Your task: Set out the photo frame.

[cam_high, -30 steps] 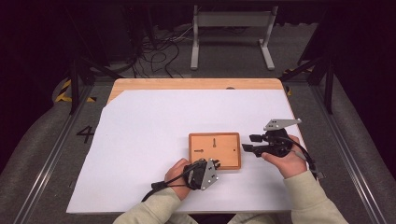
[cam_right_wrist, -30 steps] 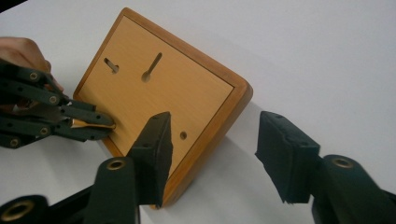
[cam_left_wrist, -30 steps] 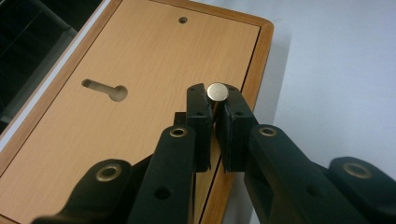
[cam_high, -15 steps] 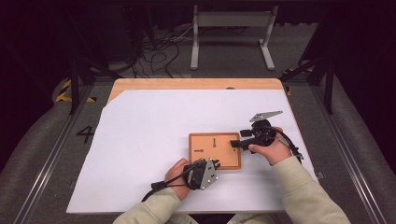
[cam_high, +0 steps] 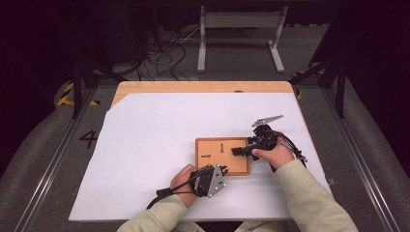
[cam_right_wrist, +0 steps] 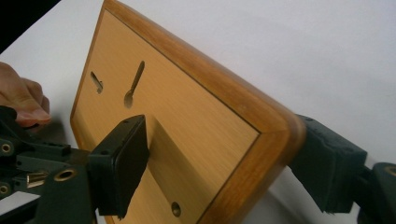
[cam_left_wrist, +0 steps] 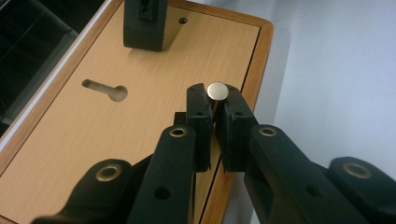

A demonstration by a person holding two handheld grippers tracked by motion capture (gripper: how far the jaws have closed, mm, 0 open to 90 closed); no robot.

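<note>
One wooden board sits lower centre of the high view, with two keyhole slots and one small round hole. Your right gripper clamps the board's right edge. Your left gripper pinches one metal pin at the board's near edge. A "4" marks the floor at left.

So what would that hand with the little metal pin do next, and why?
Probably carry the metal pin toward the round end of the keyhole slot and lower its head in. The left gripper is shut on the pin above the wooden board, and the right gripper grips the board's edge, seemingly to steady it.
</note>
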